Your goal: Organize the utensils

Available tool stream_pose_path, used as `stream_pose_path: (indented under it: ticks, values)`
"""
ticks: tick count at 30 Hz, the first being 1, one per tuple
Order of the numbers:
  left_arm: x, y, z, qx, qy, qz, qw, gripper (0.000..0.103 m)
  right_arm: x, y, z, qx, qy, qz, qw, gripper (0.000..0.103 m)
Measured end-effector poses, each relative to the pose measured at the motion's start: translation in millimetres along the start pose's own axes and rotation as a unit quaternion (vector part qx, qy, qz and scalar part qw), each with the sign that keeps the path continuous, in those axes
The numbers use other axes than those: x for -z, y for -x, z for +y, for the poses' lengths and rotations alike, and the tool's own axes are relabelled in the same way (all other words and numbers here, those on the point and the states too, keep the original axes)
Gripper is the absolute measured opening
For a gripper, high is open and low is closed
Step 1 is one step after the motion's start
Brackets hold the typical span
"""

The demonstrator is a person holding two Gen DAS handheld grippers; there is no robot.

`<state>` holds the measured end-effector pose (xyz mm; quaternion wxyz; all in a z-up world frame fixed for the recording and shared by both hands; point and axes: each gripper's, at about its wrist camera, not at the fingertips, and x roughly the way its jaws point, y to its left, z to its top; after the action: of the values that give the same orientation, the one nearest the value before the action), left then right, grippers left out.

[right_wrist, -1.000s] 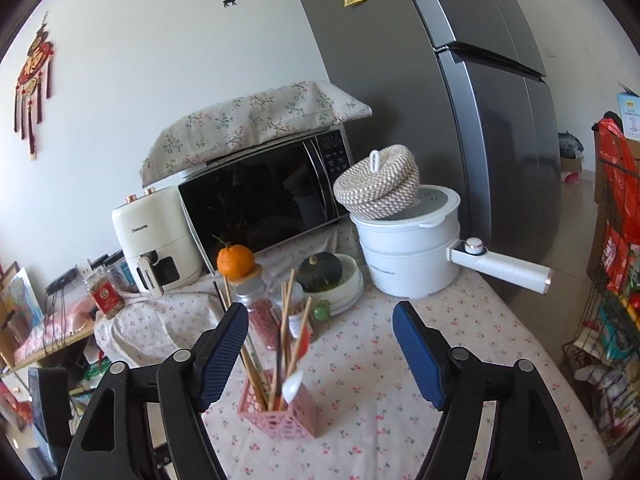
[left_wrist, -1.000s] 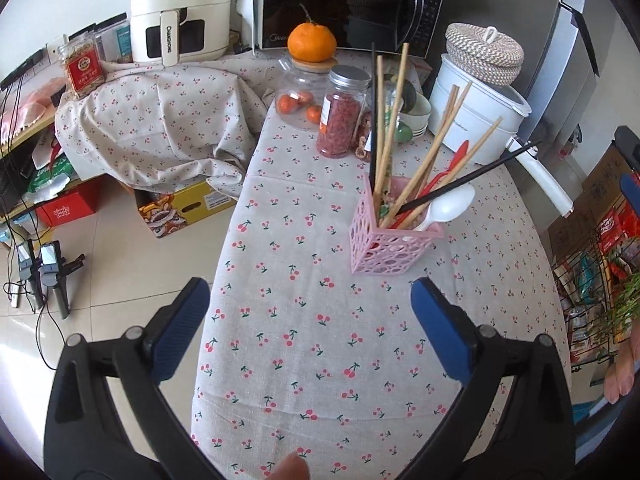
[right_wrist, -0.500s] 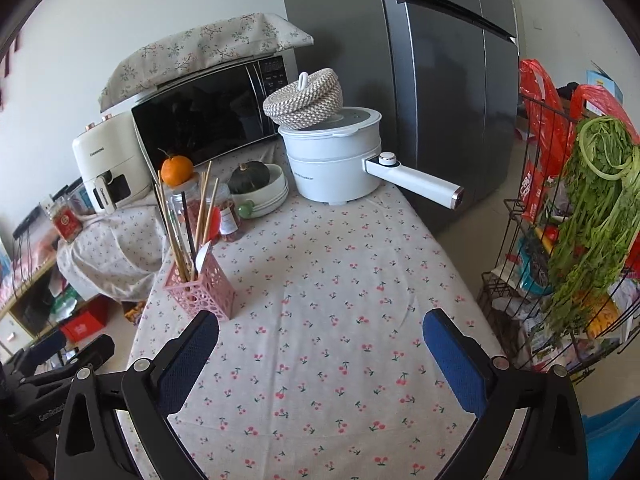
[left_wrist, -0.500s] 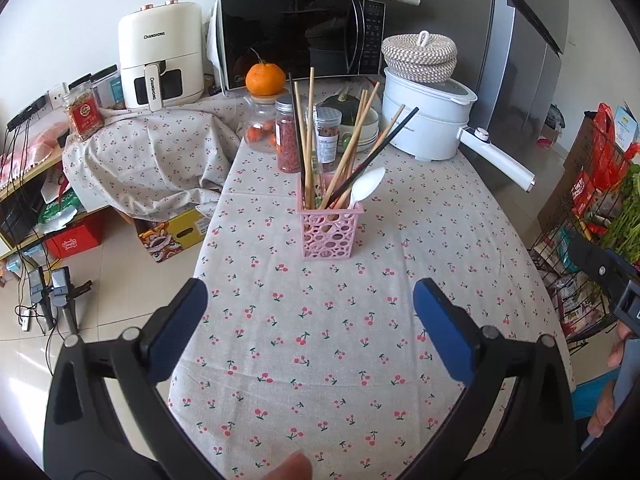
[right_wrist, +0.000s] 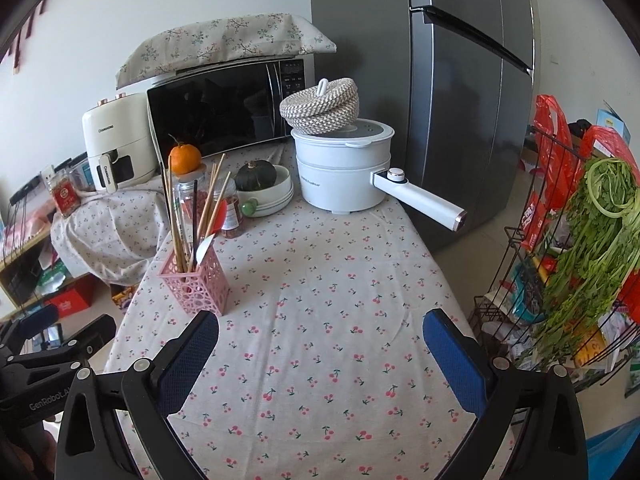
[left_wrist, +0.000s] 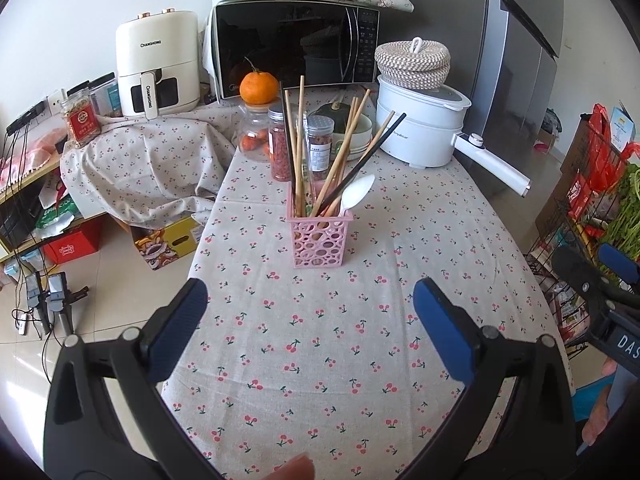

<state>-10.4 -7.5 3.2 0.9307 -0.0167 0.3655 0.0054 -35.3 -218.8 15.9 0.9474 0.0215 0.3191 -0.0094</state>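
Observation:
A pink perforated utensil holder (left_wrist: 319, 241) stands on the cherry-print tablecloth (left_wrist: 320, 344). It holds several wooden chopsticks (left_wrist: 299, 148), a black chopstick (left_wrist: 370, 156) and a white spoon (left_wrist: 357, 194). It also shows in the right wrist view (right_wrist: 198, 284), left of centre. My left gripper (left_wrist: 310, 332) is open and empty, above the table's near part, short of the holder. My right gripper (right_wrist: 320, 354) is open and empty, over the cloth to the right of the holder.
At the back stand jars (left_wrist: 280, 148), an orange (left_wrist: 259, 87), a bowl with a squash (right_wrist: 260, 182), a white electric pot (right_wrist: 344, 168) with a long handle (right_wrist: 420, 202), a microwave (left_wrist: 296, 52) and an air fryer (left_wrist: 158, 66). A wire rack with greens (right_wrist: 588, 248) stands at the right.
Both grippers have pulled back and tilted down, so the holder looks farther off and more tablecloth shows. Both stay open and empty.

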Motion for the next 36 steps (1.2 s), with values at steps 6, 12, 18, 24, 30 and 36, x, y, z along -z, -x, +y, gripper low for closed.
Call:
stream_pose_path:
  ticks: [6, 12, 18, 24, 30, 36]
  values:
    - [1, 0, -1, -0.001, -0.001, 0.001, 1.0000, 0.102, 0, -3, -3, 0.004, -0.005, 0.003, 1.000, 0.103]
    - [1, 1, -2, 0.000, -0.002, 0.000, 1.0000, 0.102, 0, -3, -3, 0.008, -0.005, 0.003, 1.000, 0.103]
    - [1, 3, -2, 0.003, -0.004, -0.002, 1.0000, 0.102, 1, -5, -3, 0.011, -0.005, 0.006, 1.000, 0.103]
    - [1, 3, -2, 0.005, -0.005, 0.000, 1.0000, 0.102, 2, -9, -5, 0.010, -0.007, 0.012, 1.000, 0.103]
    - [1, 3, -3, 0.005, -0.006, 0.000, 1.0000, 0.102, 2, -10, -8, 0.011, -0.012, 0.015, 1.000, 0.103]
    - [2, 4, -5, 0.007, -0.010, -0.001, 0.9999, 0.102, 1, -11, -7, 0.011, -0.012, 0.016, 1.000, 0.103]
